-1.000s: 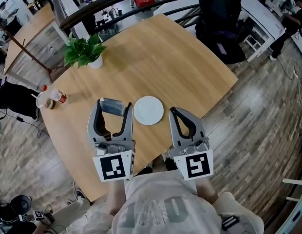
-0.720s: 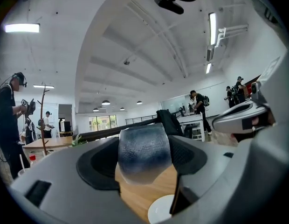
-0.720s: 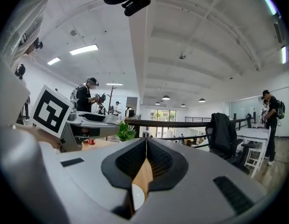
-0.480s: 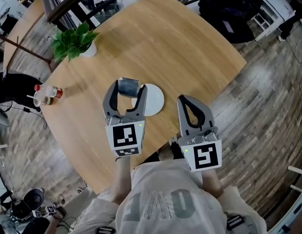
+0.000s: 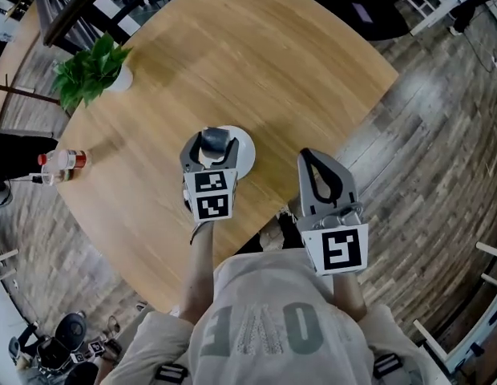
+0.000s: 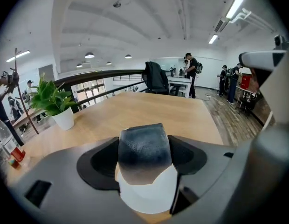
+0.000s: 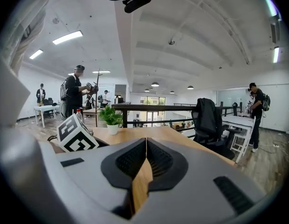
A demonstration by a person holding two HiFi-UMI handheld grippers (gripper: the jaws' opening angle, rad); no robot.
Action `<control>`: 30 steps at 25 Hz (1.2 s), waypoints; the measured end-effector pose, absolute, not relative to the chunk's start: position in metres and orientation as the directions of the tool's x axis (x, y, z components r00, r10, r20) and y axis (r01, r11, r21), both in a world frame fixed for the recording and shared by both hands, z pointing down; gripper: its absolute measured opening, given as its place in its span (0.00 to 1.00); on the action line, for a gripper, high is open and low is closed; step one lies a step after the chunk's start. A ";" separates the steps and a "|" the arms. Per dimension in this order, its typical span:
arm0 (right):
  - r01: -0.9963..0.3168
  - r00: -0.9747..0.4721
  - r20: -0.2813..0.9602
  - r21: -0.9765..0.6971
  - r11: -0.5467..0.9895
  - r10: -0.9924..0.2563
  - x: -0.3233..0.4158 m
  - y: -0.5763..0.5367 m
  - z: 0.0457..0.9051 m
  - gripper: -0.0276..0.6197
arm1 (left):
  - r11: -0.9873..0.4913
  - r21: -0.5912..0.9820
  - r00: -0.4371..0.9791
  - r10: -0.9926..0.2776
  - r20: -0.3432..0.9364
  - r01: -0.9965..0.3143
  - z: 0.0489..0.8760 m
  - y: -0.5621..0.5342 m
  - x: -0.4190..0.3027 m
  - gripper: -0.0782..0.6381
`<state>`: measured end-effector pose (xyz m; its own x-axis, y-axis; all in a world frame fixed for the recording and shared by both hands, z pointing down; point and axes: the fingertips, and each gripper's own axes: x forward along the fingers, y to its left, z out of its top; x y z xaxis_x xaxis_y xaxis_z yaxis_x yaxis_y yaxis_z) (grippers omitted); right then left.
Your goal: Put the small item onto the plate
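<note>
My left gripper (image 5: 212, 143) is shut on a small dark grey block (image 5: 216, 140), holding it directly over the white round plate (image 5: 244, 152) on the wooden table. In the left gripper view the block (image 6: 144, 150) fills the gap between the jaws, and the plate (image 6: 149, 195) shows white just beneath it. Whether the block touches the plate I cannot tell. My right gripper (image 5: 317, 158) hangs at the table's near edge, to the right of the plate, jaws shut on nothing; in its own view my right gripper (image 7: 145, 143) shows tips meeting.
A potted green plant (image 5: 90, 69) stands at the table's far left, also in the left gripper view as a plant (image 6: 53, 102). A red-capped bottle (image 5: 62, 162) lies at the left edge. A black office chair (image 6: 156, 77) and several people stand beyond the table.
My left gripper has carried the dark block rightward and forward from beside the plate to over it. The right gripper has stayed at the table edge.
</note>
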<state>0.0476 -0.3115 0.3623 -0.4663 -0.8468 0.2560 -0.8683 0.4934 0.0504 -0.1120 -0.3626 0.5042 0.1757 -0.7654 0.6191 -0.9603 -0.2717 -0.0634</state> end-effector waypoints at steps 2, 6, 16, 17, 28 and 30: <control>-0.874 -0.449 0.270 0.067 0.482 -0.852 0.055 -0.312 0.367 0.07 | -0.286 -0.058 0.181 -0.737 0.651 -0.957 0.519 -0.363 -0.110 0.55; -0.890 -0.408 0.294 0.086 0.449 -0.864 0.069 -0.312 0.374 0.07 | -0.300 -0.044 0.181 -0.679 0.711 -0.953 0.549 -0.363 -0.105 0.55; -0.903 -0.365 0.334 0.099 0.417 -0.869 0.088 -0.315 0.385 0.07 | -0.327 -0.044 0.162 -0.574 0.802 -0.944 0.594 -0.352 -0.106 0.55; -0.905 -0.366 0.334 0.090 0.416 -0.869 0.087 -0.315 0.386 0.07 | -0.330 -0.044 0.161 -0.568 0.807 -0.943 0.596 -0.351 -0.106 0.55; -0.899 -0.390 0.328 0.067 0.433 -0.860 0.079 -0.314 0.388 0.07 | -0.311 0.042 0.214 -0.543 0.812 -0.949 0.607 -0.352 -0.108 0.55; -0.897 -0.391 0.328 0.071 0.436 -0.860 0.080 -0.313 0.388 0.07 | -0.326 0.022 0.207 -0.546 0.812 -0.945 0.606 -0.352 -0.107 0.55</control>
<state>0.0798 -0.3131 0.3875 -0.3915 -0.8599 0.3277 -0.8974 0.4355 0.0707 -0.1074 -0.3524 0.6055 0.2072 -0.5463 0.8116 -0.9450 -0.3262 0.0217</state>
